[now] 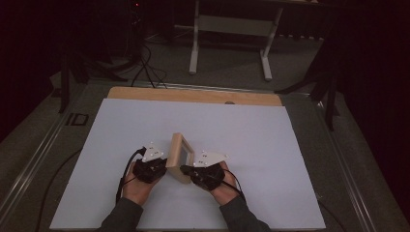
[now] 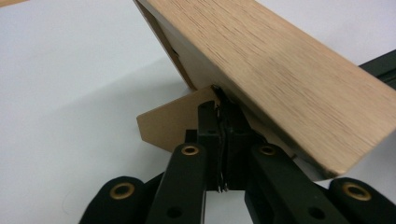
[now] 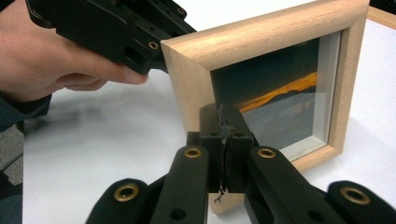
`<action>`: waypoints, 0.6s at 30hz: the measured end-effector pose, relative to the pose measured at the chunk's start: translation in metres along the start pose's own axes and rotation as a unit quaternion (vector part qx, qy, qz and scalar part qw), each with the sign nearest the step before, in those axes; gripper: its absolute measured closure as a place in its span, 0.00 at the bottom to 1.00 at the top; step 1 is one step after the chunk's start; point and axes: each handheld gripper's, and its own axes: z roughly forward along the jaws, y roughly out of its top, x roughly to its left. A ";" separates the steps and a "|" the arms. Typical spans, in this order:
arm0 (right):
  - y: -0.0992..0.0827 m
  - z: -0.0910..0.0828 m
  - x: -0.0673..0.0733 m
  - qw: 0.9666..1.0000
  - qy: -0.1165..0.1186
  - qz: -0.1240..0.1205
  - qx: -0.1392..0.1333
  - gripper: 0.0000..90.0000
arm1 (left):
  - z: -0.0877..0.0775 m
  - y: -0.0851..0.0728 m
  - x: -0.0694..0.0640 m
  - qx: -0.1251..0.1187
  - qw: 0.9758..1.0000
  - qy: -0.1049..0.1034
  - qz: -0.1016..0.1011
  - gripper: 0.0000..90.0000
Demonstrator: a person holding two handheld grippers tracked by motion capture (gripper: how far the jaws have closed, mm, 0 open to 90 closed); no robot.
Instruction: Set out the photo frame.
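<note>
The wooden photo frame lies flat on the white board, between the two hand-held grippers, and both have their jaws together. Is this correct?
Not quite. The frame does not lie flat: it stands on its edge on the white board, as the high view and the right gripper view show. The rest holds: it is between the left hand-held gripper and the right hand-held gripper, both with jaws together.

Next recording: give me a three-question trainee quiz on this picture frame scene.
1. True or false: the light wooden picture frame lies flat on the white board.
2. On which side of the frame is the left gripper: A glass front, B wooden back?
3. What colour is the streak in the picture behind the right gripper?

Key: 1 false, it stands upright. 2 B, by the flat wooden back stand. 3 orange.
</note>
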 end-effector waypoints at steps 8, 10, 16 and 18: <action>0.000 -0.002 -0.002 1.000 -0.007 -0.006 0.003 0.88 | -0.006 0.000 0.005 -0.011 1.000 0.007 -0.016 0.88; 0.000 -0.003 -0.002 1.000 -0.008 -0.005 0.002 0.86 | -0.008 0.000 0.007 -0.014 1.000 0.011 -0.020 0.87; 0.001 -0.007 -0.008 1.000 -0.016 0.002 -0.005 0.77 | -0.014 0.000 0.012 -0.023 0.999 0.013 -0.033 0.78; 0.001 -0.009 -0.009 1.000 -0.017 0.004 -0.007 0.73 | -0.016 0.000 0.013 -0.027 0.999 0.012 -0.038 0.75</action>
